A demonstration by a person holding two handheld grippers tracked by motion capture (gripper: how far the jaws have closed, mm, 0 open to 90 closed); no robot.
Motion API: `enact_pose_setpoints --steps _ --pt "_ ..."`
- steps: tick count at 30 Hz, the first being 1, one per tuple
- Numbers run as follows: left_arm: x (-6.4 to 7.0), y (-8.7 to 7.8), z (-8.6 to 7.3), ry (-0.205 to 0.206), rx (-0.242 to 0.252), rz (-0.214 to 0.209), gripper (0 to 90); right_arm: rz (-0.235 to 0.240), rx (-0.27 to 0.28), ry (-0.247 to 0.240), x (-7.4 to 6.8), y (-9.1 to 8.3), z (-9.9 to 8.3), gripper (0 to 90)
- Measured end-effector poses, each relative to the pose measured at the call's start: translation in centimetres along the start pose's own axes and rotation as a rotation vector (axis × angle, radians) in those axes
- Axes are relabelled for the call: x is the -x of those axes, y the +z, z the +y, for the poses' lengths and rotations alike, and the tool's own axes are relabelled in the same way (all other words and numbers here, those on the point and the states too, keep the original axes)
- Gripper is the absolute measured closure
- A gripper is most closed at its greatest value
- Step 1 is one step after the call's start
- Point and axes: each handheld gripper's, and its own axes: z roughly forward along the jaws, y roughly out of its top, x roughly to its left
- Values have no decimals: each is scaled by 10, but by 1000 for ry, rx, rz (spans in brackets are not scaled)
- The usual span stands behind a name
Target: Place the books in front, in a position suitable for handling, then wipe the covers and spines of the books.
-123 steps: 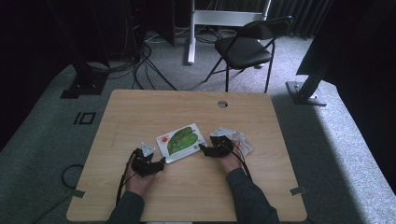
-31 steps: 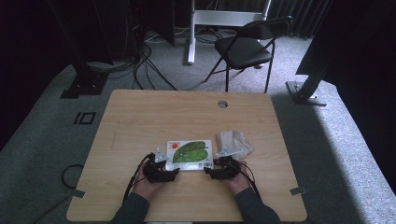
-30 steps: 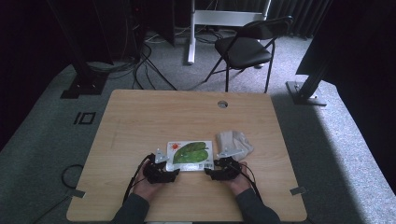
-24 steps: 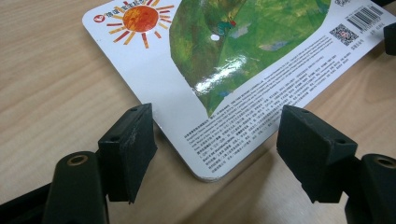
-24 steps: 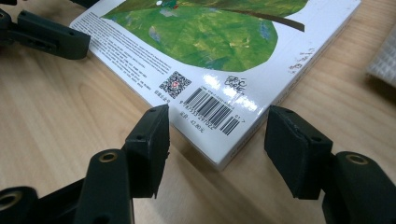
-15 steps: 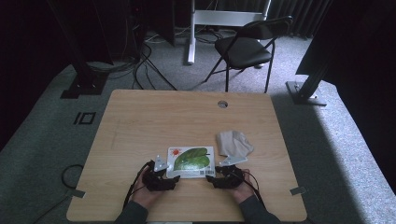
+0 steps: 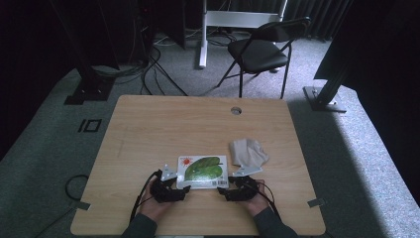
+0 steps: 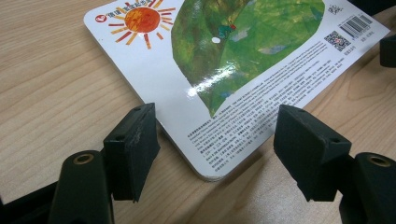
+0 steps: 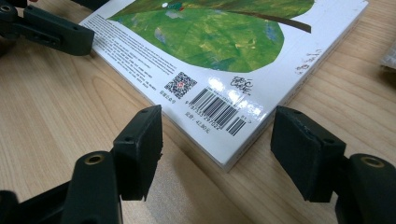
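With both jaws spread, the left gripper (image 7: pixel 184 191) at 7 o'clock and right gripper (image 7: pixel 223 190) at 5 o'clock of the flat-lying book (image 7: pixel 202 171), its glossy corners could be pushed away rather than gripped

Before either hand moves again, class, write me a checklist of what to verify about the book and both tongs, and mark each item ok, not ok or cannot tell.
1. Book lies flat on the table: ok.
2. Left tongs open, jaws either side of the book's near corner: ok.
3. Right tongs open at the barcode corner: ok.
4. Either tongs gripping the book: not ok, gaps show at both.
5. Cloth apart from the book: ok.
6. Book's weight: cannot tell.
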Motion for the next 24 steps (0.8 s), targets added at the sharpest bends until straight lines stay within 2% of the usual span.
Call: enact_pose_setpoints --steps 4,8,9,14,18,20,24 --pt "-3 -2 1 -13 8 -23 295 3 0 -3 0 0 0 324" --pt "-6 -7 2 -19 23 -27 285 3 0 -4 0 0 0 314" --pt "-7 -8 3 -22 30 -14 279 -1 0 -14 -1 0 0 311" --pt "-14 -12 9 -30 51 -10 274 -11 -4 -27 -1 1 0 301" --pt "-21 -15 17 -35 72 -5 271 -53 -20 -61 -2 1 1 287" --pt "-23 -15 19 -36 75 -3 270 -57 -20 -67 -3 1 2 286" --pt "-35 -11 33 -41 73 24 266 -86 -22 -113 -7 1 4 279"
